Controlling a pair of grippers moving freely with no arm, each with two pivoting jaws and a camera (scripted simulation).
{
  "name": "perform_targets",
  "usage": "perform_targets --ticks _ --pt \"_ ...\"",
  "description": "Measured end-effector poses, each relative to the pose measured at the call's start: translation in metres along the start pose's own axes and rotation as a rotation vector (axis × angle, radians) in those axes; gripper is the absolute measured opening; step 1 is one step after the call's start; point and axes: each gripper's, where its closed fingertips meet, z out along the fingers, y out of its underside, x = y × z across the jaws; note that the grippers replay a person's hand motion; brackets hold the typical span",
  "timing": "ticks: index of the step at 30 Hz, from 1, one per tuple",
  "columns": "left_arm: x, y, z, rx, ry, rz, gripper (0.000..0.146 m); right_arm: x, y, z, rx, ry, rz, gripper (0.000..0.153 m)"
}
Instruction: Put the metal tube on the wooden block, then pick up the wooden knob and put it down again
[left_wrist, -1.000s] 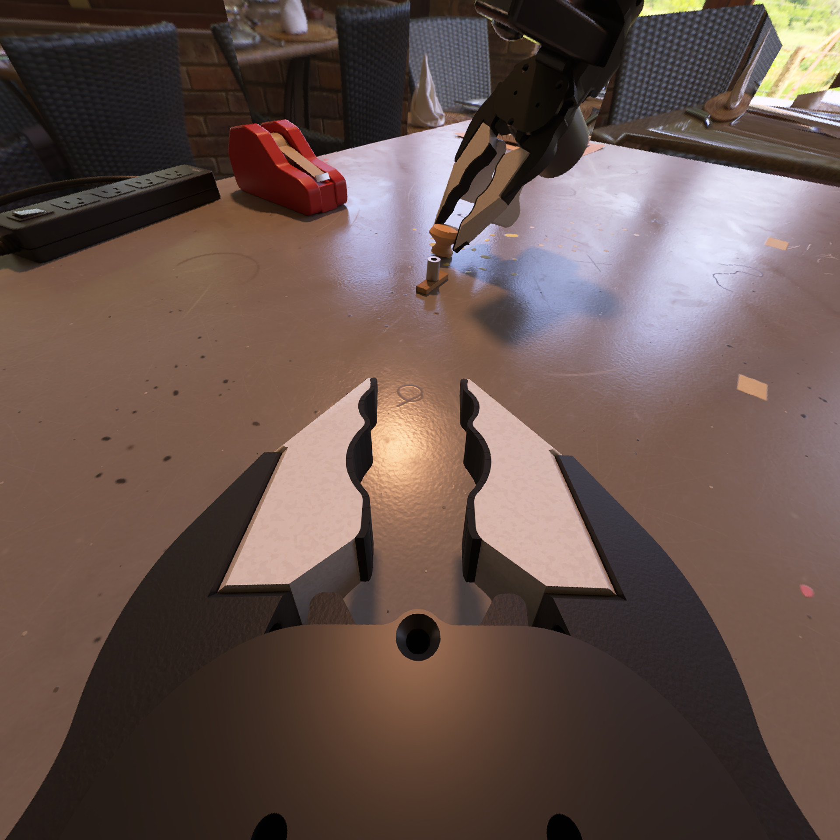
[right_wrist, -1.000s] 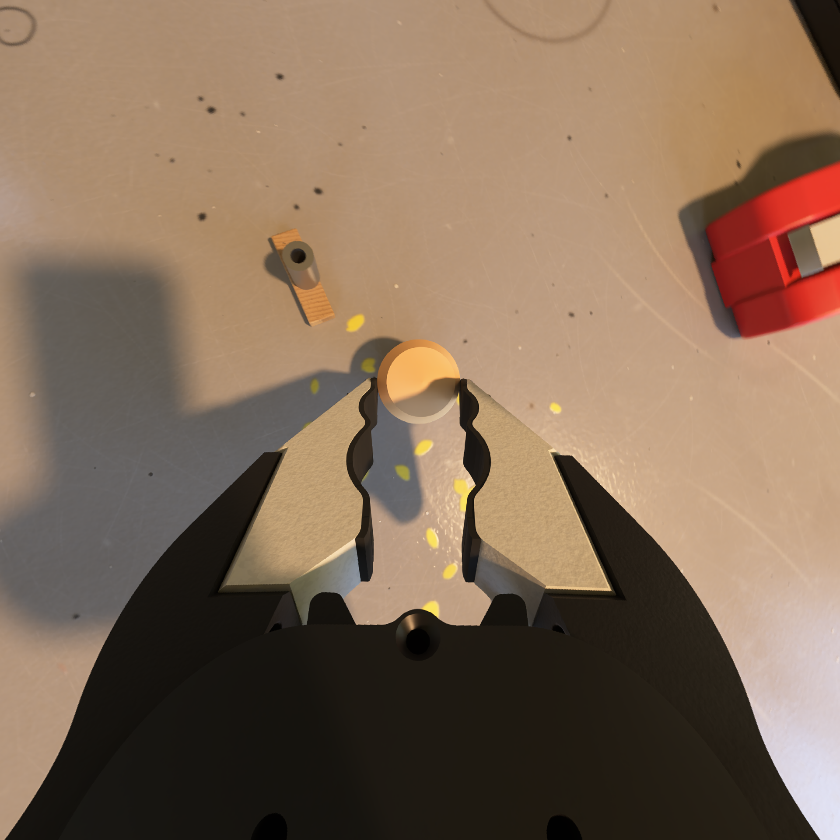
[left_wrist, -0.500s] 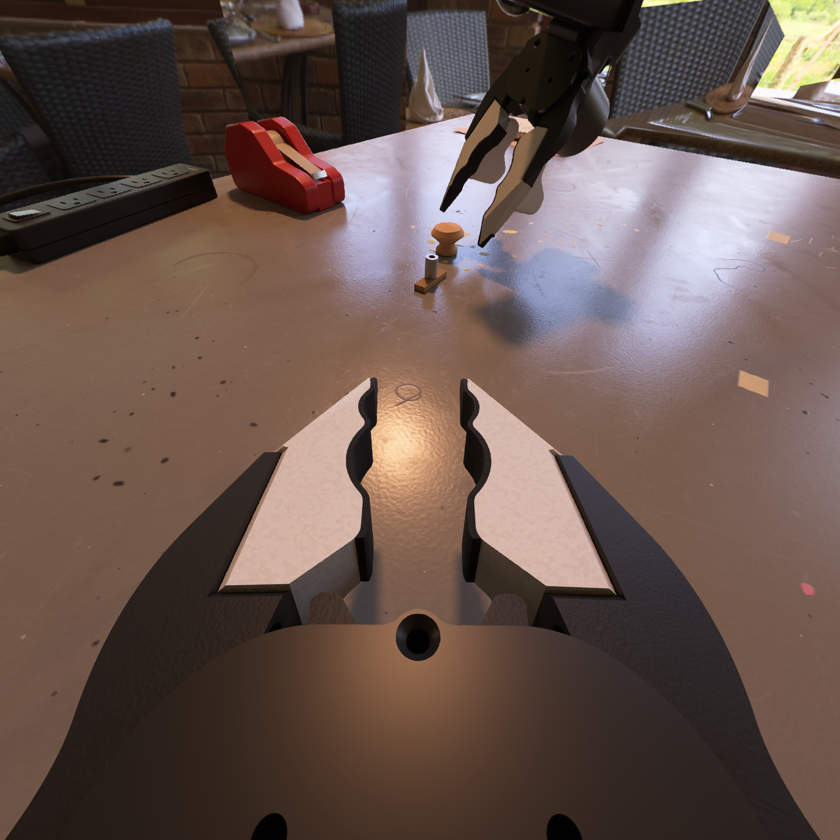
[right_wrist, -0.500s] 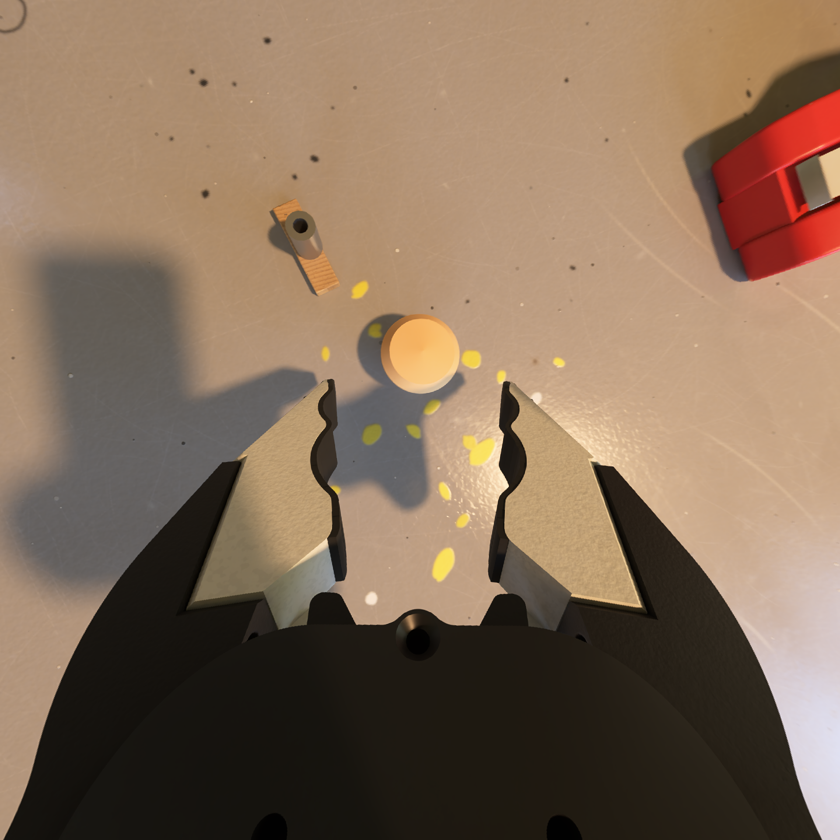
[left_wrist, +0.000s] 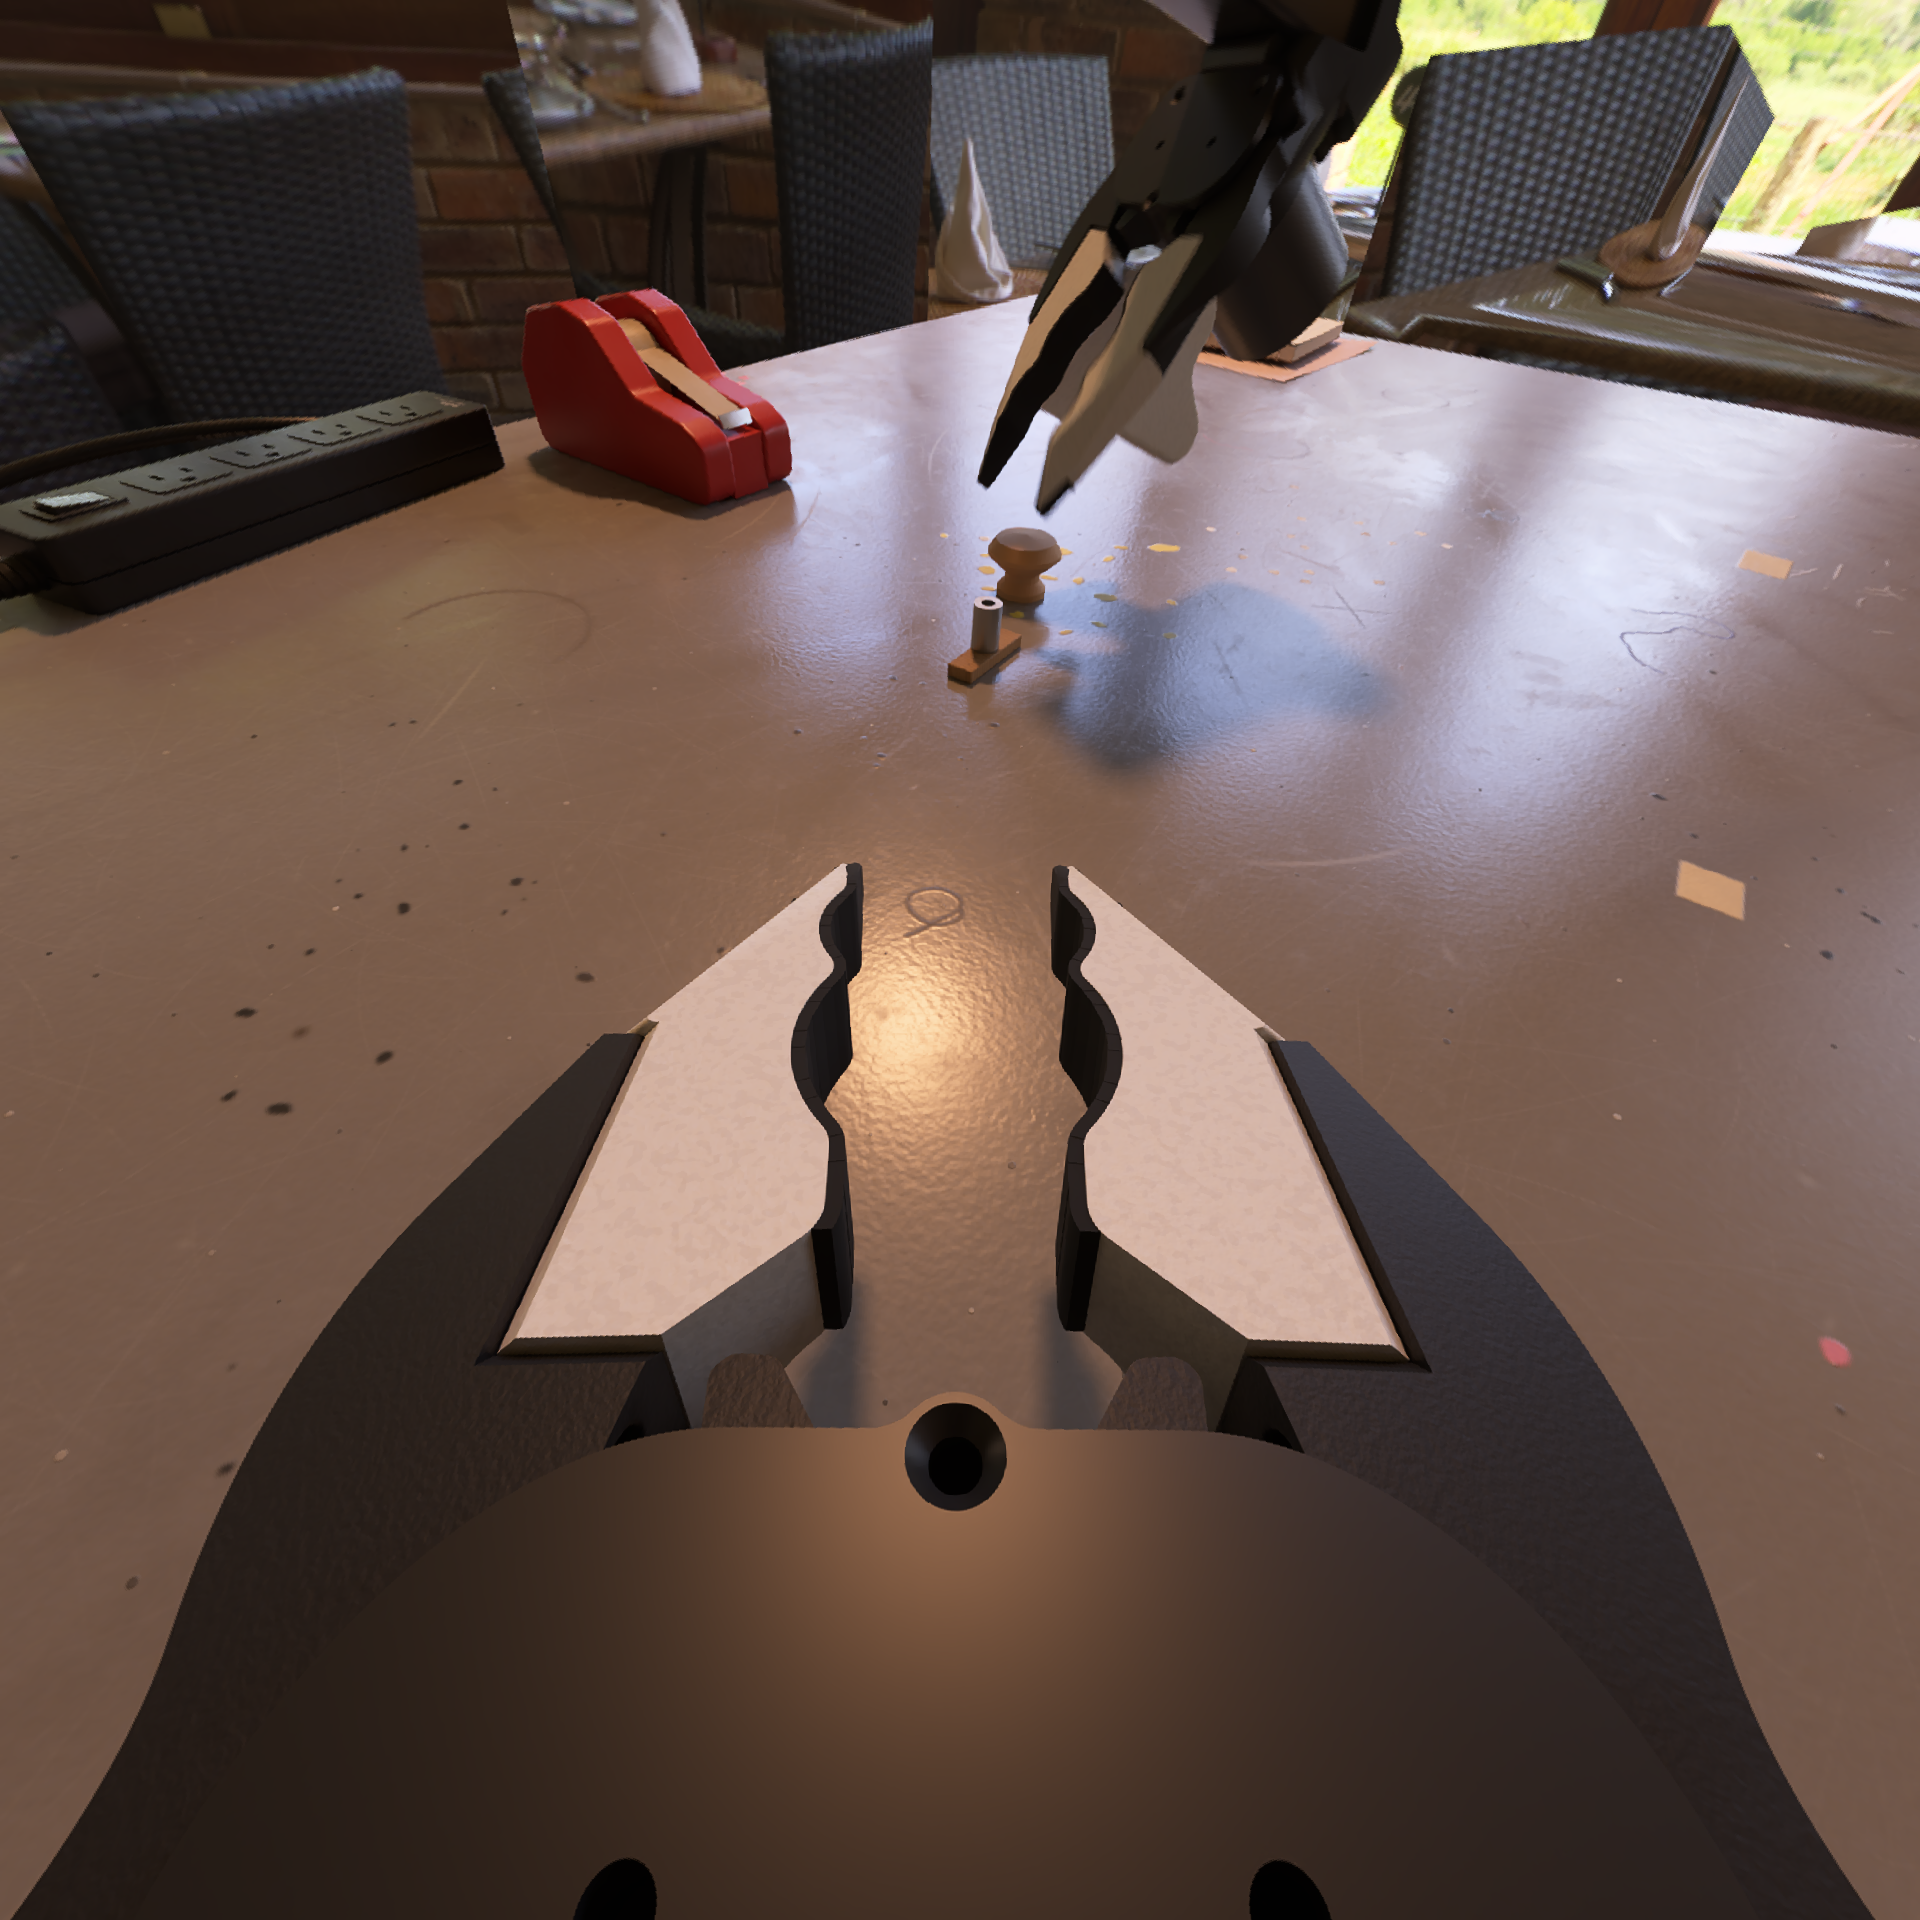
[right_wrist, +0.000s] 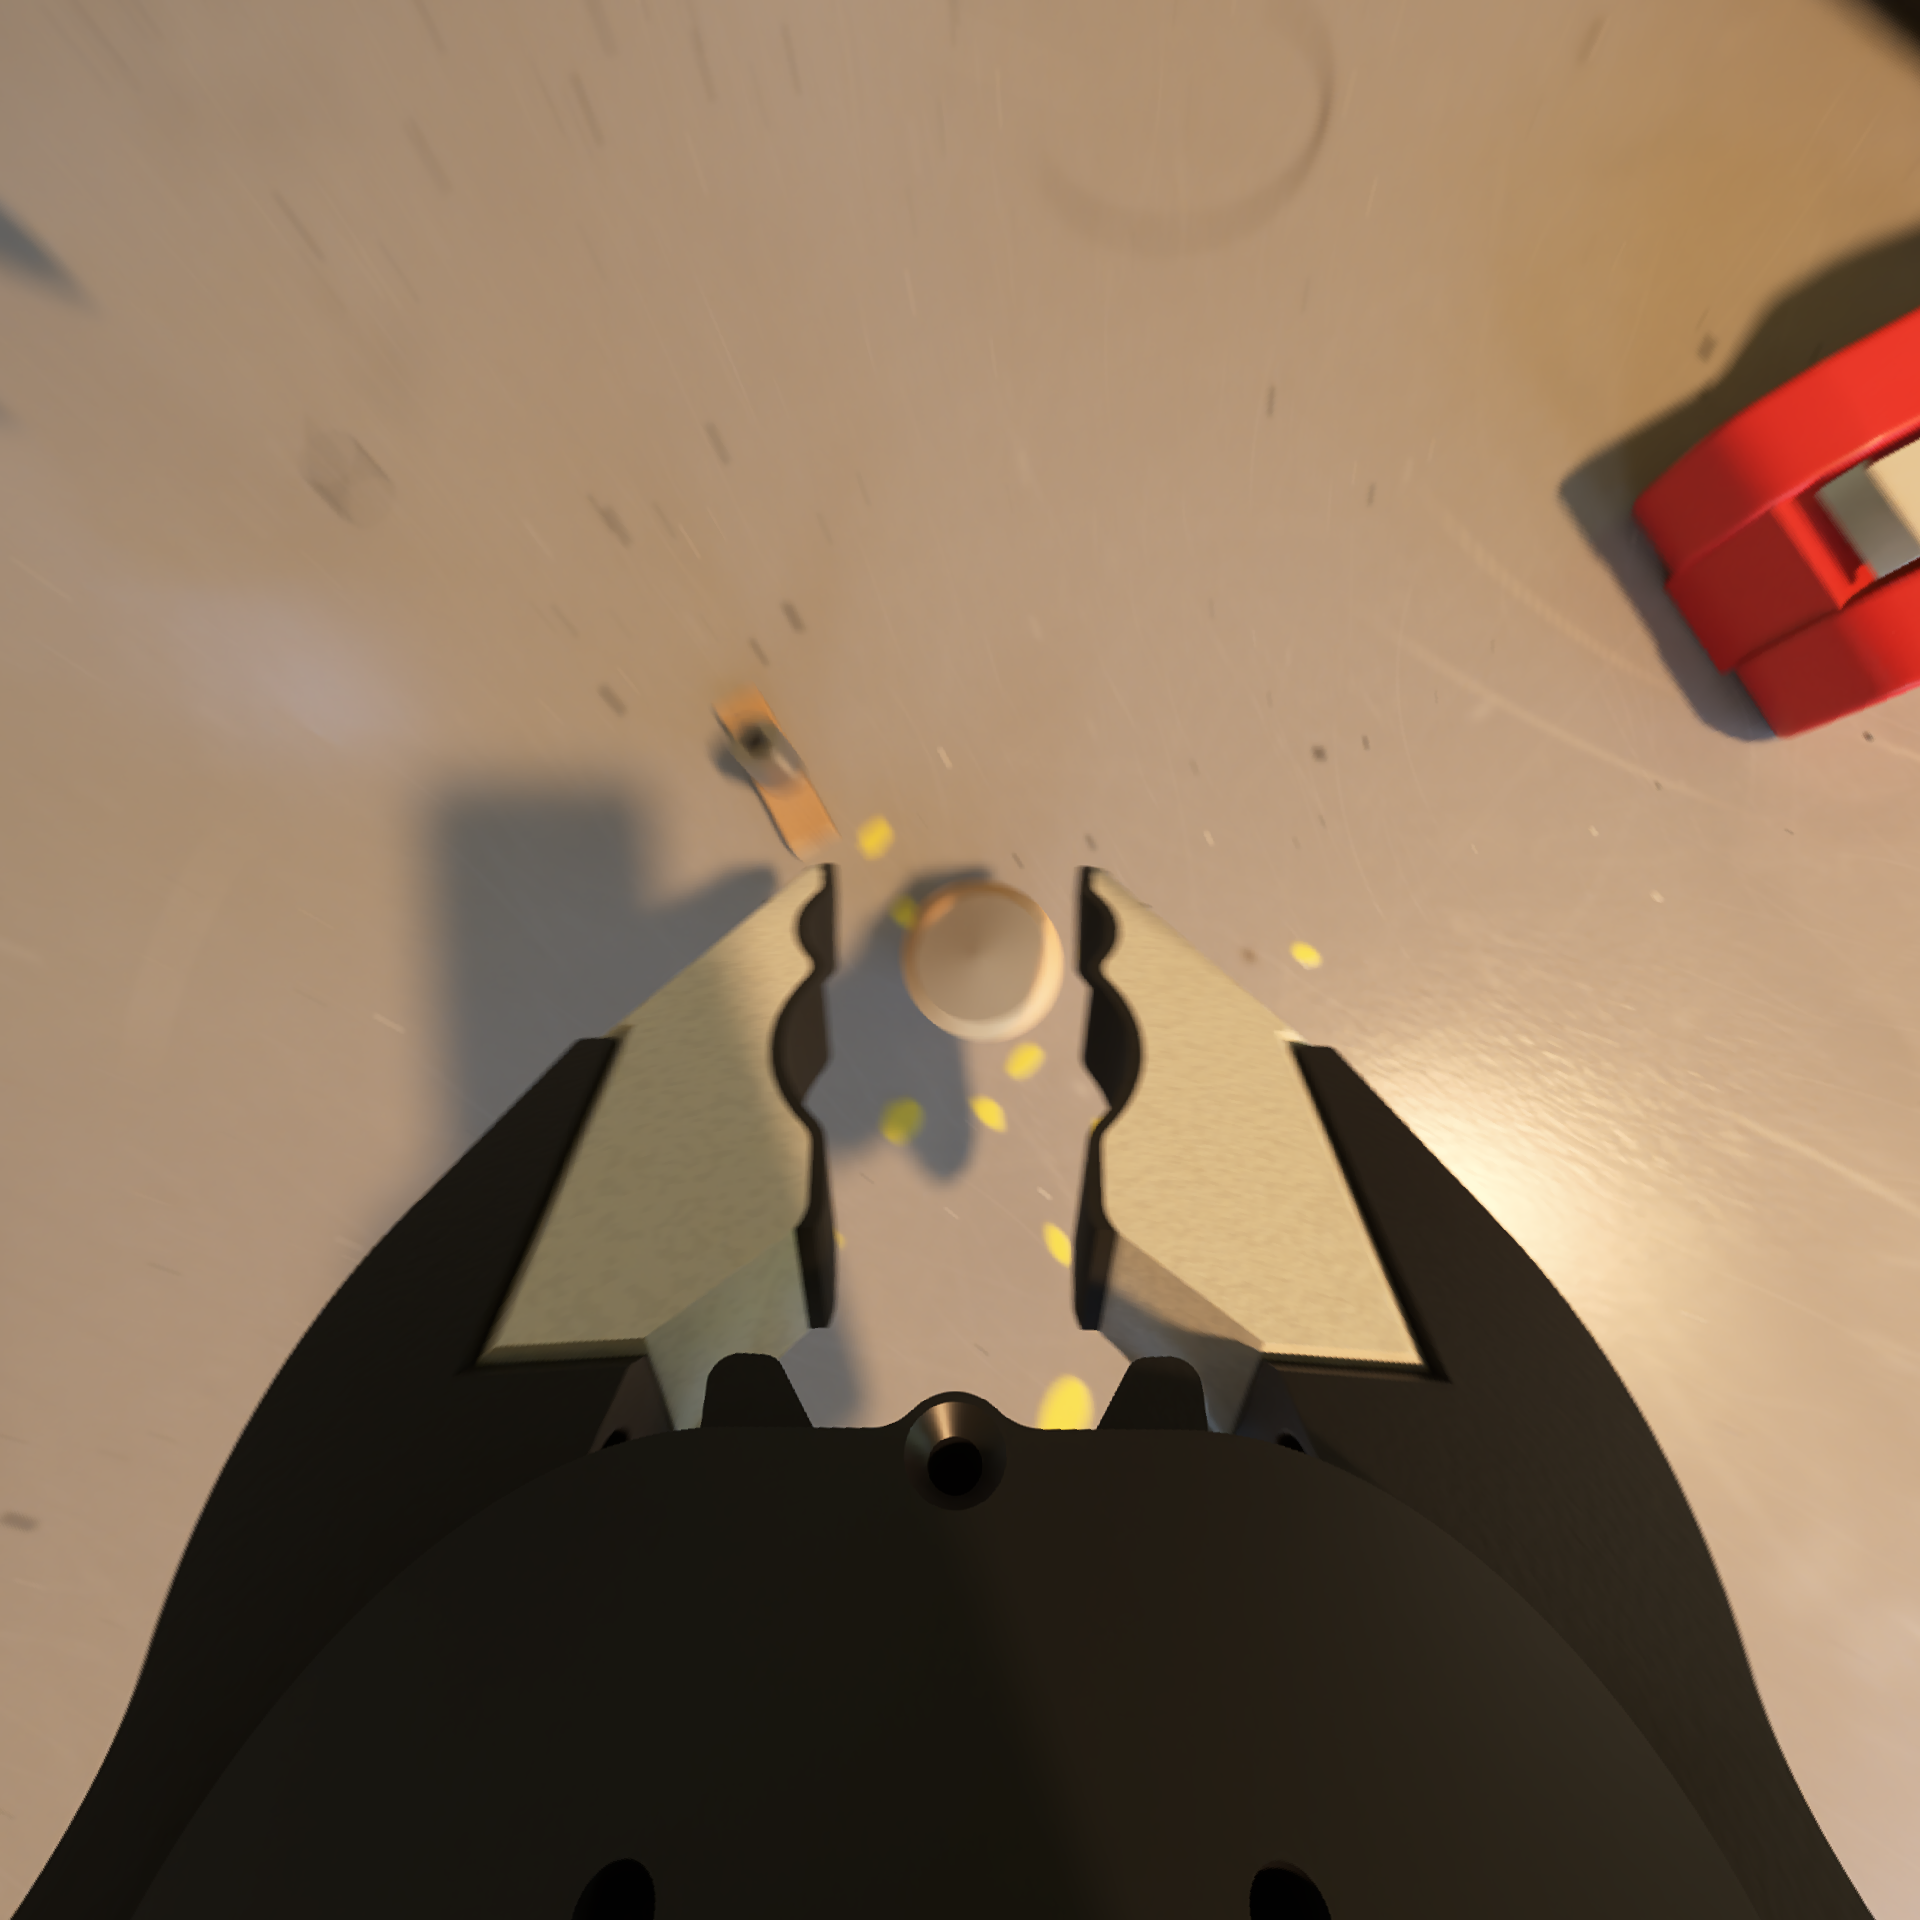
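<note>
Left gripper (left_wrist: 954, 878): nearest of all, low over the bare brown table (left_wrist: 416, 831), fingers parted with only tabletop between them, holding nothing, well short of the action.

Block and tube: out in mid-table, metal tube (left_wrist: 986, 623) standing upright on the small wooden block (left_wrist: 982, 659); first half of the job looks done.

Wooden knob (left_wrist: 1024, 561): just behind the block, sitting on its stem on the table, cap up, free of any grip; near the block but not touching it.

Right gripper (left_wrist: 1018, 497): up above the knob, tips pointing down at it, clear air between tips and cap. From its own camera, fingers spread apart (right_wrist: 956, 878), knob (right_wrist: 982, 961) framed in the gap from above, nothing clamped; blurred picture, so fine detail lost.

Step in hand: knob already down on the table and released, by the look of it; closing stage of the task, though whether it was ever lifted cannot be told from here.

Next move: a clean rise straight up and away, keeping the tips off the cap and well off the tube, which looks easy to topple.

Farther back: red tape dispenser (left_wrist: 655, 400) and black power strip (left_wrist: 249, 488) to the left, dark wicker chairs (left_wrist: 229, 229) beyond the edge.
</note>
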Motion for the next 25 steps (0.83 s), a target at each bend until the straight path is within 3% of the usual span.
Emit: perform_targets --ticks 1,3,7,10,14,20,25 --pt "0.0 -0.001 0.0 0.005 0.001 -0.002 0.036 -0.006 -0.013 -0.01 0.123 -0.052 0.065 0.029" --pt "0.003 -0.003 0.001 0.018 0.012 -0.008 0.036 -0.015 -0.028 -0.027 0.308 -0.172 0.195 0.017" --pt "0.01 -0.005 0.003 0.018 0.033 0.013 0.036 -0.007 -0.008 -0.031 0.217 -0.074 0.207 0.011" --pt "0.014 -0.008 0.003 0.015 0.027 0.045 0.036 -0.014 0.001 -0.037 0.181 -0.036 0.192 0.02" --pt "0.017 -0.012 0.002 0.023 0.029 0.054 0.036 -0.033 0.028 -0.032 -0.015 -0.037 0.042 0.043" --pt "0.02 -0.011 0.005 0.008 0.033 0.064 0.036 -0.033 0.046 -0.011 -0.3 0.049 -0.387 0.051" --pt "0.02 -0.01 0.005 0.002 0.032 0.065 0.036 -0.033 0.041 -0.001 -0.417 -0.034 -0.525 0.05"
